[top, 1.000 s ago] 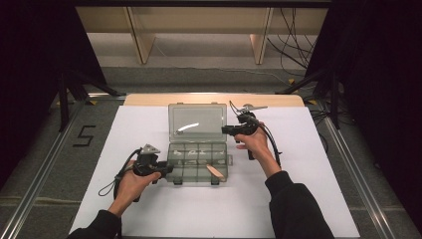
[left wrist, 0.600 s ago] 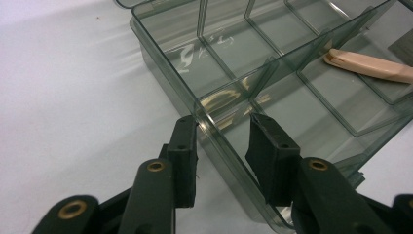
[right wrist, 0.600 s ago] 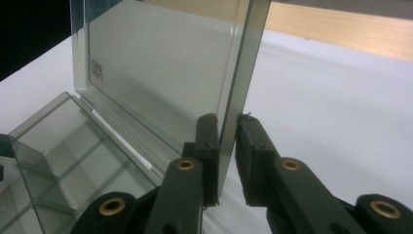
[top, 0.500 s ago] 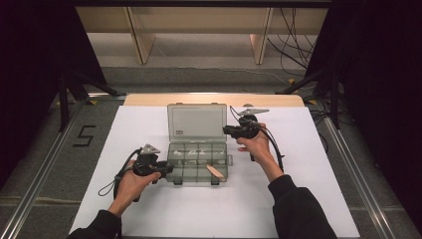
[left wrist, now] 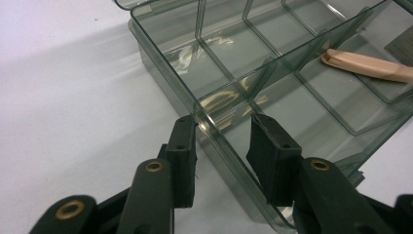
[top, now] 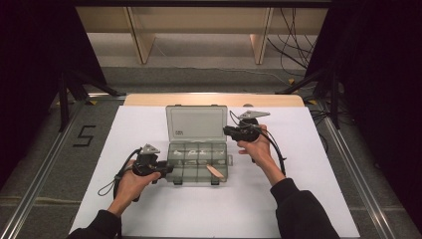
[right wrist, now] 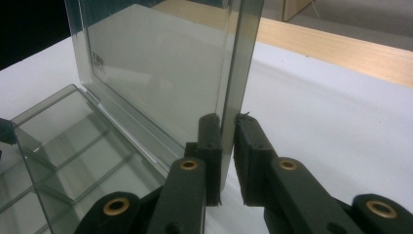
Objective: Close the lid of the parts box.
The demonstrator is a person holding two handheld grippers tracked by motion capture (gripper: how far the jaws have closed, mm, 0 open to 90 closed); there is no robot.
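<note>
Fingers, right gripper [right wrist: 228, 122]: the two black jaws are pinched onto the free side edge of the lid [right wrist: 160, 68], one pad on each face, the plastic sandwiched between them.
Fingers, left gripper [left wrist: 221, 139]: the jaws straddle the near wall of the organizer box [left wrist: 272, 83], one outside and one inside; a gap shows beside the inner pad, so they look parted rather than clamped.
Where the box sits: on the white table [top: 149, 214], about mid-table in the high view, with the tray [top: 198, 162] between the two hands and the lid standing up from its far hinge.
Contents: one pale, flat tan piece [left wrist: 370, 66] lies in a compartment toward the right end; the other compartments look bare.
Weight: likely very light, being thin clear plastic and almost empty, so it may skid or lift when the lid is pushed.
Stiffness: the walls and lid seem rigid but thin; the lid may flex and twist if driven from one corner.
Surface: glossy and smooth, probably slippery between hard pads.
Fragility: the hinge and front latches look like the weak points; hard squeezing could crack a wall.
Best hold: the lid by its side edge near the free end, as now; the tray by its outer wall at a divider junction, where it is stiffest.
</note>
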